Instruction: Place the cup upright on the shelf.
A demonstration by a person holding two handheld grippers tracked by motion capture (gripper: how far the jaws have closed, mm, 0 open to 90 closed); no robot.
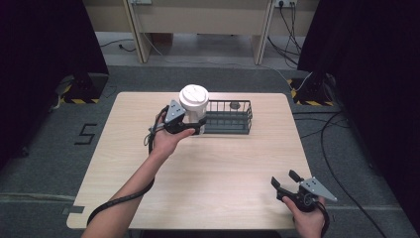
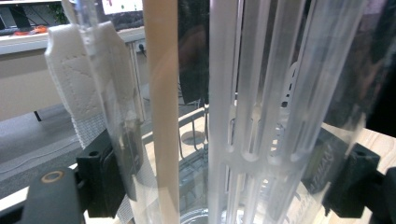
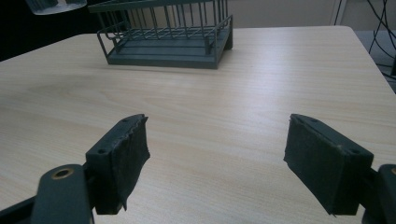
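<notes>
Clear bottle held upright at the left end of the wire basket, not yet set down

The left tongs point(image 1: 194, 125) are closed on a clear ribbed bottle point(image 1: 193, 104) with a white lid; in the left gripper view the pads press its wall on both sides. The bottle point(image 2: 243, 112) stands upright, long axis vertical, lid pointing up, at the left end of the dark wire basket point(image 1: 229, 130) on the far middle of the bench point(image 1: 208, 168). From the right gripper view its base seems lifted off the bench, so I judge the pick-up done and the placing into the basket still to come. The right tongs point(image 1: 286, 184) rest at the near right, jaws wide apart and holding nothing. A small dark round thing point(image 1: 235, 105) lies in the basket's far side.
</notes>
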